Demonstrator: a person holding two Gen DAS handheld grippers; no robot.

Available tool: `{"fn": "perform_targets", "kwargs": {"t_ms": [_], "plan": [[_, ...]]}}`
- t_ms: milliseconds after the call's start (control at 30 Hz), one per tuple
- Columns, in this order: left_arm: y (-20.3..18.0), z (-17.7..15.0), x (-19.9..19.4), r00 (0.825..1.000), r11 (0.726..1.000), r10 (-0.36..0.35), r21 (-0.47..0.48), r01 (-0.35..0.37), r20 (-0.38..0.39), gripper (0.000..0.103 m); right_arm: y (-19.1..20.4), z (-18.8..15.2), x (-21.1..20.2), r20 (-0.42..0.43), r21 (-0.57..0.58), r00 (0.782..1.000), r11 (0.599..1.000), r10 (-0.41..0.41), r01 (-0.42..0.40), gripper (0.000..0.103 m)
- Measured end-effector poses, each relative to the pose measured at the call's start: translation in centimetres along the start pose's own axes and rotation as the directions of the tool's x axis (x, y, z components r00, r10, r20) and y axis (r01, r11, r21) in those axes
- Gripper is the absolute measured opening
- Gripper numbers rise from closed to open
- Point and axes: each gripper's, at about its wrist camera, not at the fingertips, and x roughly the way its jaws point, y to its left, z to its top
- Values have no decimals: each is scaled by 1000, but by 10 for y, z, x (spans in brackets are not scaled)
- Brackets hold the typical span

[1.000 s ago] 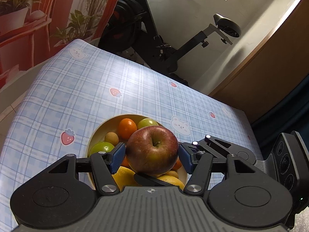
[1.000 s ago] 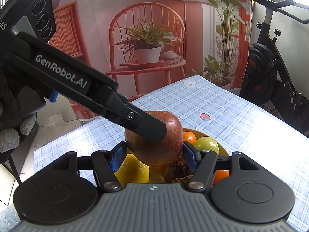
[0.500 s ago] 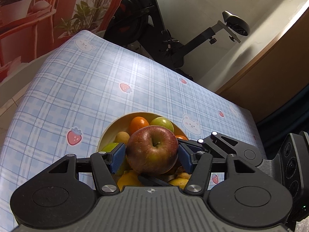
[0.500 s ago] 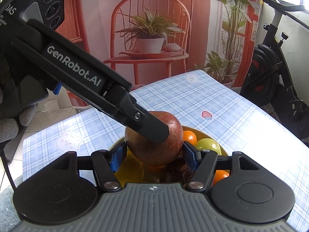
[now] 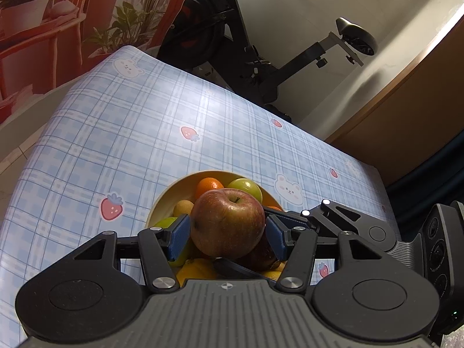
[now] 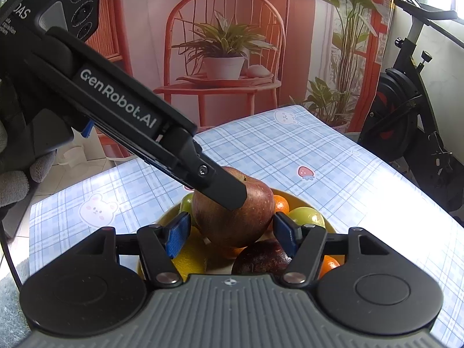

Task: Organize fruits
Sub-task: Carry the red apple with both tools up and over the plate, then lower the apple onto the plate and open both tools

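A red apple (image 5: 227, 226) sits above the fruit piled in a yellow bowl (image 5: 174, 187). My left gripper (image 5: 227, 230) has it between its blue pads, which touch both sides, and its jaws are closing. My right gripper (image 6: 232, 226) comes in crosswise, its jaws closing too, with its pads against the same apple (image 6: 240, 223). One left finger (image 6: 229, 194) lies across the apple's top in the right wrist view. One right finger (image 5: 235, 268) passes under the apple in the left wrist view.
In the bowl lie a mandarin (image 5: 209, 187), a green apple (image 5: 246, 188), a lemon (image 6: 188, 256) and a dark fruit (image 6: 261, 256). The blue checked tablecloth (image 5: 130, 133) stretches beyond. An exercise bike (image 5: 261, 58) stands past the table's far edge. A gloved hand (image 6: 14, 185) is at the left.
Both pairs of pads have drawn in a little against the apple. The apple stays over the bowl, and both hands have barely moved.
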Motion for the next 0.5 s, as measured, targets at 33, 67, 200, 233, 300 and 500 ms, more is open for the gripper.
{"fn": "perform_targets", "kwargs": {"t_ms": [33, 67, 200, 233, 300, 500], "plan": [[0, 0, -1, 1000, 1000, 0, -2, 0, 4, 59, -1, -1, 0, 0, 3, 1000, 1000, -2, 2, 60], [1, 0, -2, 1000, 1000, 0, -5, 0, 7, 59, -2, -1, 0, 1, 7, 1000, 1000, 1, -1, 59], [3, 2, -3, 1000, 1000, 6, -15, -6, 20, 59, -5, -3, -1, -1, 17, 1000, 1000, -5, 5, 57], [4, 2, -4, 1000, 1000, 8, -18, -8, 23, 59, -5, -2, 0, -3, 17, 1000, 1000, -8, 8, 57], [5, 3, -4, 999, 1000, 13, -25, -12, 32, 59, -6, -2, 0, -4, 19, 1000, 1000, -12, 12, 57], [7, 6, -6, 998, 999, 26, -39, -24, 48, 59, -5, -1, 1, -4, 19, 1000, 1000, -16, 16, 57]]}}
